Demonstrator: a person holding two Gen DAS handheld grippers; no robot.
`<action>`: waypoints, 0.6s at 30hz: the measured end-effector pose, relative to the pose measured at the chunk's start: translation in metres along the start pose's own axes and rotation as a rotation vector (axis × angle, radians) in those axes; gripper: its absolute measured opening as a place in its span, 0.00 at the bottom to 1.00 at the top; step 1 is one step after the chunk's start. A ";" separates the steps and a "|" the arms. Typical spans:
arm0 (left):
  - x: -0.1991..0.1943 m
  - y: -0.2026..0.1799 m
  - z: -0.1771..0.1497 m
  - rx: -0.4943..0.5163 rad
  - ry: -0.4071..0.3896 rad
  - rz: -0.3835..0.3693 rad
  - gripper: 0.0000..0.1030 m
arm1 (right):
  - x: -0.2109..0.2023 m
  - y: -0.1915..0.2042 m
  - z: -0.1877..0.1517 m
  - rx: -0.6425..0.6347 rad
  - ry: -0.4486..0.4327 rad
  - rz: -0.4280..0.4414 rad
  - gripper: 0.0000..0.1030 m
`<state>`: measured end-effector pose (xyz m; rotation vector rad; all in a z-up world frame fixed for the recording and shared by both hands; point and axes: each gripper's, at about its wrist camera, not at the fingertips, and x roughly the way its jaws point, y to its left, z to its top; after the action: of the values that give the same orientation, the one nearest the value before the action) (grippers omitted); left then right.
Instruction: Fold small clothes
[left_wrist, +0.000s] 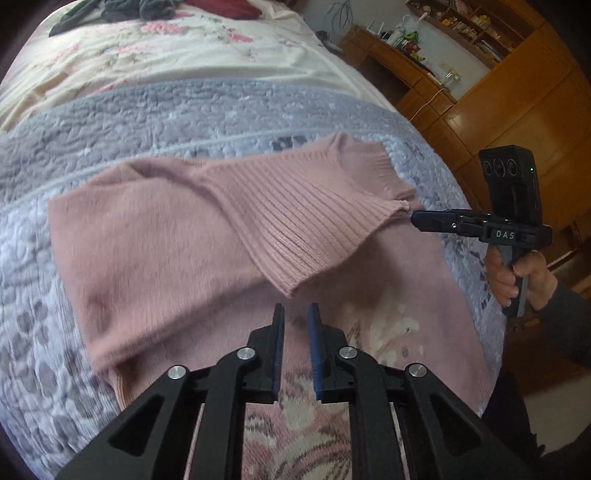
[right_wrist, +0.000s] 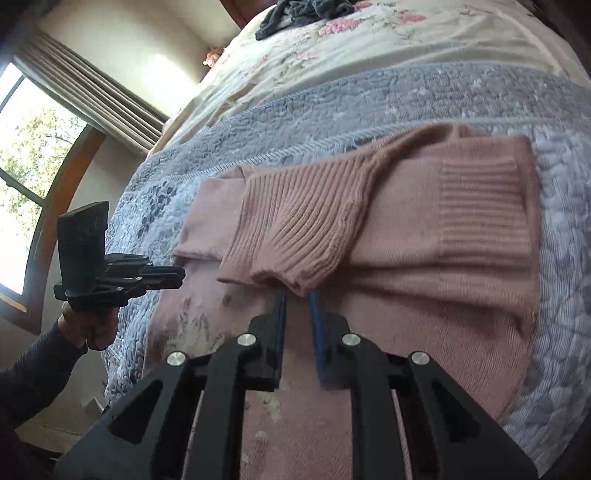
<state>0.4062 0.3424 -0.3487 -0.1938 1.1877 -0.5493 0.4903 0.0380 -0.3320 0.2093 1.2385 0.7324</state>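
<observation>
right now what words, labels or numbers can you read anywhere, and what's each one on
"DAS": pale letters on the black body of the right gripper, seen from the left wrist view.
Items on the wooden shelves in the background may carry print, but they are too small and blurred to read.
Nothing readable shows on the pink sweater, the quilt or the left gripper.

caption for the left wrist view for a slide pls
Right gripper at the ribbed cuff of a pink sweater on the bed, left gripper open above it.
</observation>
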 end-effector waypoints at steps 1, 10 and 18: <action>0.003 0.005 -0.010 -0.041 0.016 -0.006 0.20 | 0.000 -0.004 -0.008 0.033 0.012 0.005 0.19; 0.018 0.039 -0.003 -0.434 -0.097 -0.241 0.60 | 0.018 -0.036 0.003 0.385 -0.029 0.173 0.40; 0.065 0.048 0.009 -0.584 0.059 -0.004 0.13 | 0.048 -0.030 0.006 0.244 0.030 -0.120 0.03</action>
<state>0.4457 0.3491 -0.4197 -0.6806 1.3837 -0.1989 0.5137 0.0460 -0.3830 0.3221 1.3562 0.4820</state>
